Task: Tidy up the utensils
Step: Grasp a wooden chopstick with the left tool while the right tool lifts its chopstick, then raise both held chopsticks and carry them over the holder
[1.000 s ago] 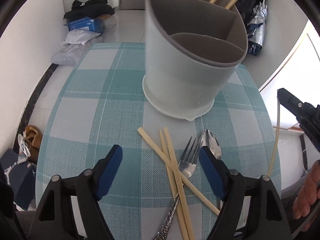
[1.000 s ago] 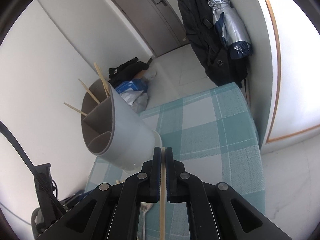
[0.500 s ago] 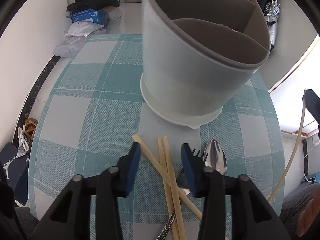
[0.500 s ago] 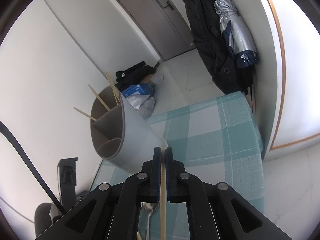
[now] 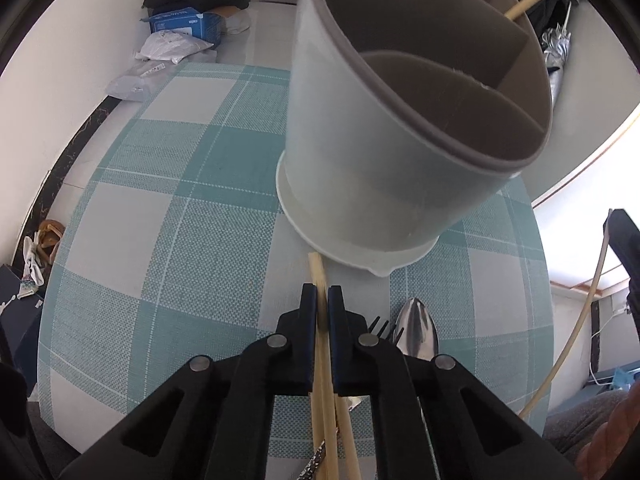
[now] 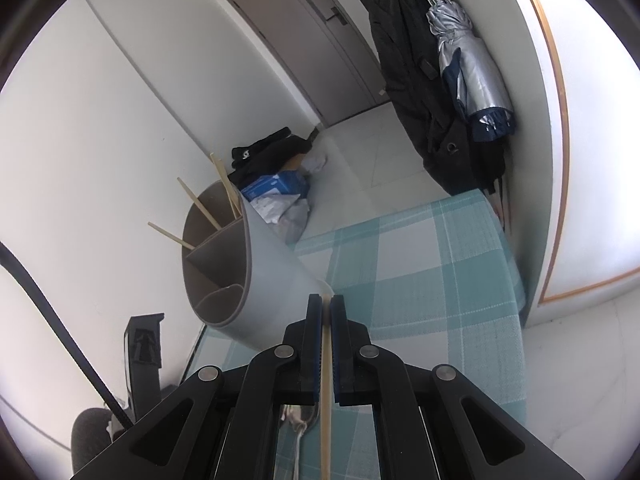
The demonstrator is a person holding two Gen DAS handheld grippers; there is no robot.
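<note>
My left gripper (image 5: 322, 294) is shut on a wooden chopstick (image 5: 318, 276) lying on the checked tablecloth (image 5: 168, 240), just in front of the grey divided utensil holder (image 5: 384, 168). More chopsticks (image 5: 348, 432), a fork (image 5: 378, 326) and a spoon (image 5: 416, 330) lie under my fingers. My right gripper (image 6: 326, 304) is shut on another chopstick (image 6: 325, 400), held in the air to the right of the holder (image 6: 256, 276). Several chopsticks (image 6: 200, 208) stand in the holder's far compartment.
The small table ends close on all sides (image 6: 516, 280). Bags and a blue box (image 5: 180, 24) lie on the floor beyond it. A coat and a folded umbrella (image 6: 468, 64) hang by the door. My right gripper shows at the left wrist view's right edge (image 5: 624, 248).
My left gripper moved forward and down over the chopsticks and closed from wide open onto one. My right gripper rose slightly, still holding its chopstick.
</note>
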